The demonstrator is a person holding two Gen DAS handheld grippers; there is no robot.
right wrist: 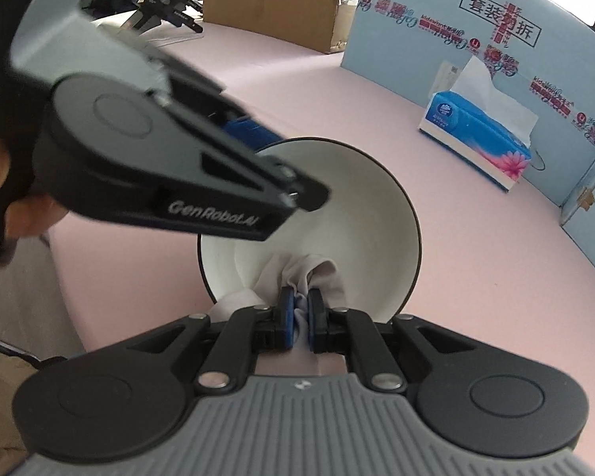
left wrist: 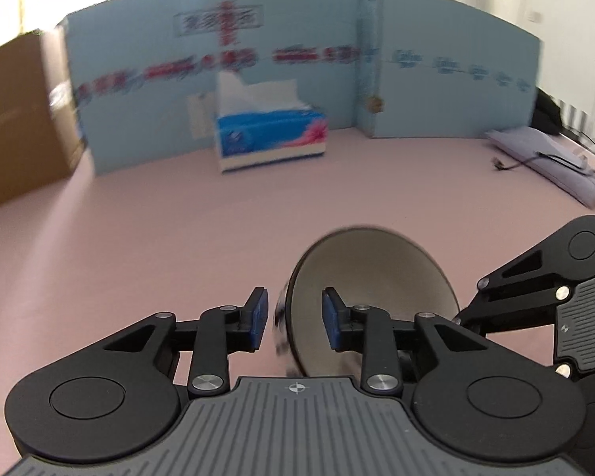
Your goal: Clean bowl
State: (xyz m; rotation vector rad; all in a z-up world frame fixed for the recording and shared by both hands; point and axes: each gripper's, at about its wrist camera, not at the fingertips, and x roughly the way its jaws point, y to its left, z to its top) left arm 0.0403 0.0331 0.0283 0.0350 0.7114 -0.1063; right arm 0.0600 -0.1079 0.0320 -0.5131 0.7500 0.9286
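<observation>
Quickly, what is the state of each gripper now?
Left gripper: open, bowl rim between its jaws, not pressed.
Right gripper: shut on the cloth.

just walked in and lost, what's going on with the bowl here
A person is wiping a white bowl with two handheld grippers. The right gripper is shut on a crumpled white tissue pressed inside the bowl. The left gripper straddles the tilted bowl's rim with its fingers apart, not pressing. A tissue box stands behind on the pink tabletop.
</observation>
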